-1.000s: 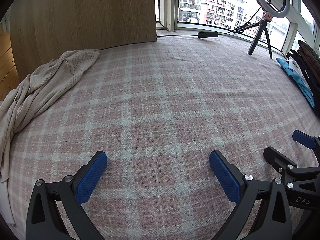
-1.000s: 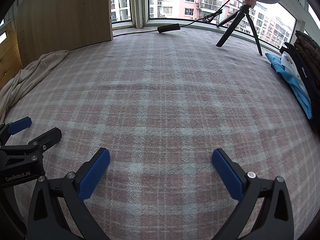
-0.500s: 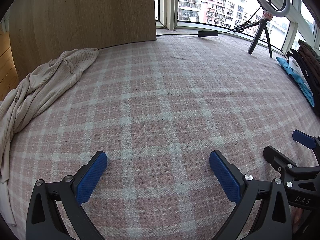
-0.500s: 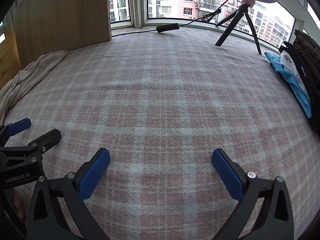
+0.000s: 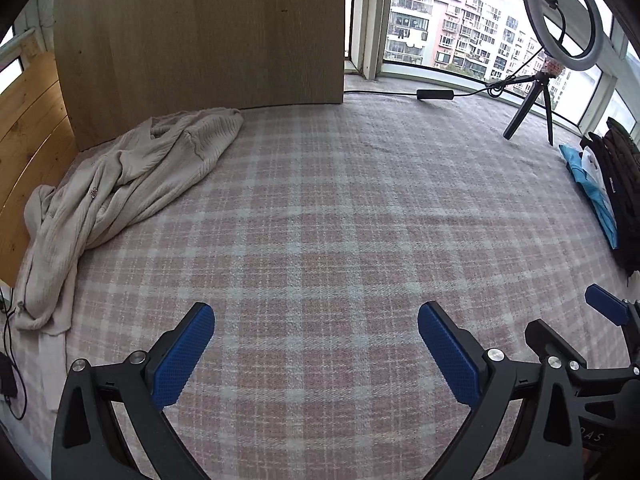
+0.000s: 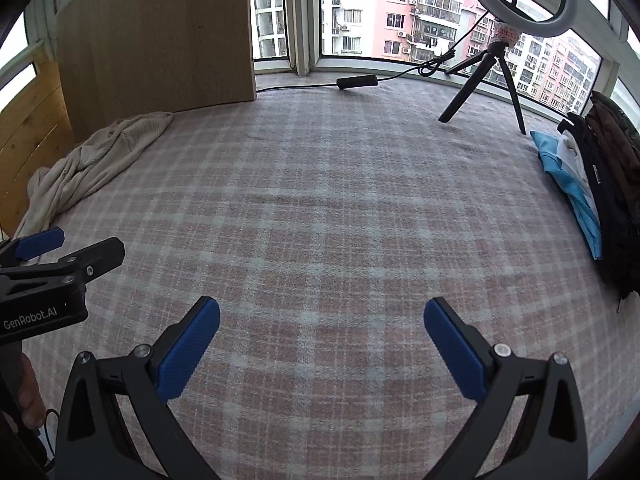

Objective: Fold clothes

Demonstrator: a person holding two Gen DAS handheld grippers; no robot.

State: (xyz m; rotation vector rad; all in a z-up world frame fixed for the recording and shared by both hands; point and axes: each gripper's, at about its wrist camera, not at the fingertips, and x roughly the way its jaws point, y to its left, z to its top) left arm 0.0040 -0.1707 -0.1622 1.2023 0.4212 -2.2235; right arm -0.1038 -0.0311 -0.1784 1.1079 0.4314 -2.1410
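Note:
A crumpled beige knit garment (image 5: 120,188) lies at the far left of the pink plaid bed cover (image 5: 320,220), against the wooden board; it also shows in the right wrist view (image 6: 88,164). My left gripper (image 5: 316,320) is open and empty, above the cover, well right of the garment. My right gripper (image 6: 322,316) is open and empty, beside the left one. A stack of folded clothes (image 6: 592,184), blue, white and dark, lies at the right edge.
A ring light on a black tripod (image 6: 492,68) stands at the back right by the window, its cable and inline switch (image 6: 356,81) running along the sill. A wooden board (image 5: 200,40) stands at the back left. A slatted wooden headboard (image 5: 28,152) is at the left.
Both grippers have lifted and pulled back, so more of the bed, garment and window shows. Both stay open and empty.

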